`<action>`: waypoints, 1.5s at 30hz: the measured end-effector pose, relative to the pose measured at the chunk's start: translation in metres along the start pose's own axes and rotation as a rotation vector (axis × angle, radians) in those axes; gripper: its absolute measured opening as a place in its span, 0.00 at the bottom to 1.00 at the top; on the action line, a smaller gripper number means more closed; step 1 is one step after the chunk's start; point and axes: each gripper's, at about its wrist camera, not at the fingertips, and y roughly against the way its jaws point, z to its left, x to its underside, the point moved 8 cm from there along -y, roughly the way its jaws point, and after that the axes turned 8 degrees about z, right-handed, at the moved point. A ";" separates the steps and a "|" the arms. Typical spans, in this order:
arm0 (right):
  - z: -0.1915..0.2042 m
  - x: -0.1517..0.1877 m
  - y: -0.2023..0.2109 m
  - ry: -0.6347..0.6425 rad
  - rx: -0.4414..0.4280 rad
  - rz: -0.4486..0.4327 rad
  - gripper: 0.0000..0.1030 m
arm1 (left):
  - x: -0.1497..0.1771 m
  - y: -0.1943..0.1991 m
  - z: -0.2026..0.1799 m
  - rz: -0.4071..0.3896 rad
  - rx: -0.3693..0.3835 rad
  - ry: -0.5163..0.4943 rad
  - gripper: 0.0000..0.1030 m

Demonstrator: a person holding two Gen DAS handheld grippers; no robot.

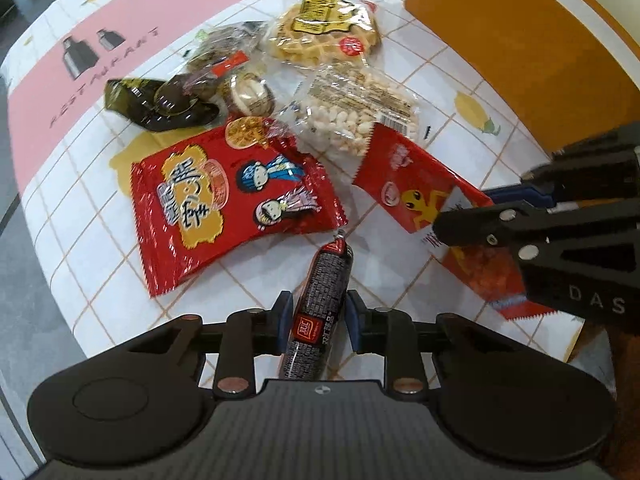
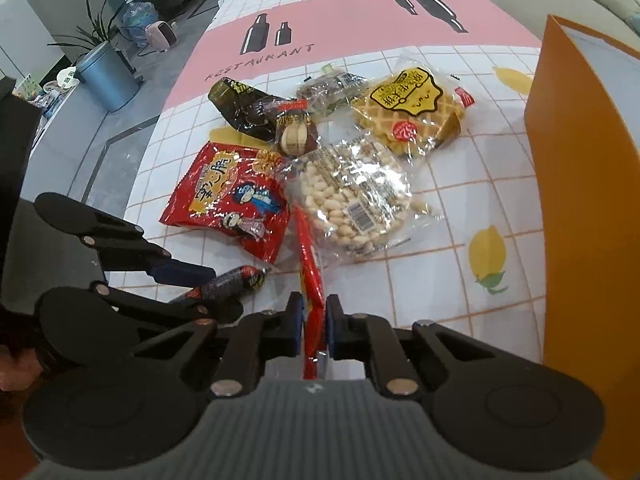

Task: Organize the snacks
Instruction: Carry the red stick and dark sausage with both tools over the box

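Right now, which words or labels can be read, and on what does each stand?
"RESTAURANT": pink band of the printed tablecloth, beside black bottle drawings.
"DAS": black body of the right gripper.
Chinese characters on the large red cartoon snack bag and the dark sausage stick: not readable to me.

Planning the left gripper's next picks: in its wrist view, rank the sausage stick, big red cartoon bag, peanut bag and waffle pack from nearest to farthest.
1. sausage stick: between the left gripper pads
2. big red cartoon bag: ahead, left
3. peanut bag: beyond, centre-right
4. waffle pack: farthest, by the orange box
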 end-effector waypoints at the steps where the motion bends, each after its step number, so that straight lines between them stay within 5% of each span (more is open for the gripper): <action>1: 0.000 0.001 0.000 -0.006 -0.001 -0.003 0.08 | 0.001 0.000 0.001 0.001 -0.002 0.027 0.29; 11: -0.001 0.012 0.019 -0.042 -0.007 -0.054 0.06 | 0.012 0.020 -0.005 -0.057 -0.021 0.129 0.24; 25: 0.005 0.027 0.065 -0.077 -0.046 -0.157 0.05 | 0.026 0.076 -0.014 -0.204 0.072 0.230 0.24; 36: 0.000 0.021 0.133 -0.082 -0.022 -0.317 0.05 | -0.002 0.153 -0.043 -0.382 0.121 0.170 0.24; 45: -0.043 0.007 0.202 -0.108 0.063 -0.474 0.05 | -0.058 0.201 -0.098 -0.484 0.214 0.035 0.24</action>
